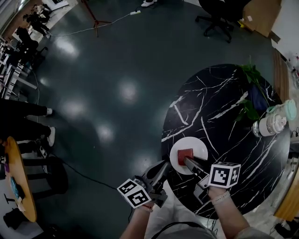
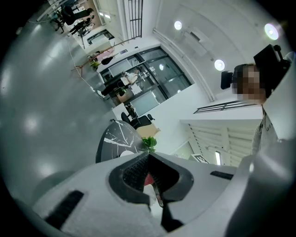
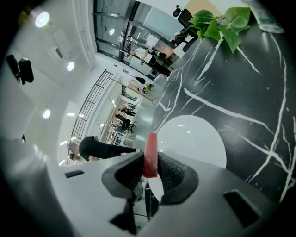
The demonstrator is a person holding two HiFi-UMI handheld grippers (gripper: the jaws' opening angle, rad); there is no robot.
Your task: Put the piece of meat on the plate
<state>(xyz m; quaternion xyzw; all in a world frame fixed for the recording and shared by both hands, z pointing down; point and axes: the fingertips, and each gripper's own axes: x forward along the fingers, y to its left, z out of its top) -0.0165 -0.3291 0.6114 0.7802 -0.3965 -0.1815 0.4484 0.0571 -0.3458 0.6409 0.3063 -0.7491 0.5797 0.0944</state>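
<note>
The piece of meat [image 1: 185, 154] is a small red block, held upright over the middle of the white plate [image 1: 200, 148] near the front edge of the black marble table [image 1: 224, 112]. My right gripper [image 1: 186, 160] is shut on it; in the right gripper view the meat [image 3: 150, 152] stands clamped between the dark pads, with the plate [image 3: 199, 139] just beyond. I cannot tell whether the meat touches the plate. My left gripper [image 1: 163, 169] hangs off the table's left edge, shut and holding nothing. In its own view the left gripper [image 2: 148, 157] has its jaw tips together.
A leafy plant [image 1: 250, 88] and a white jar [image 1: 273, 122] stand at the table's far right. An office chair [image 1: 217, 14] is on the dark floor beyond. A wooden table [image 1: 21, 186] and a person's legs [image 1: 25, 126] are at the left.
</note>
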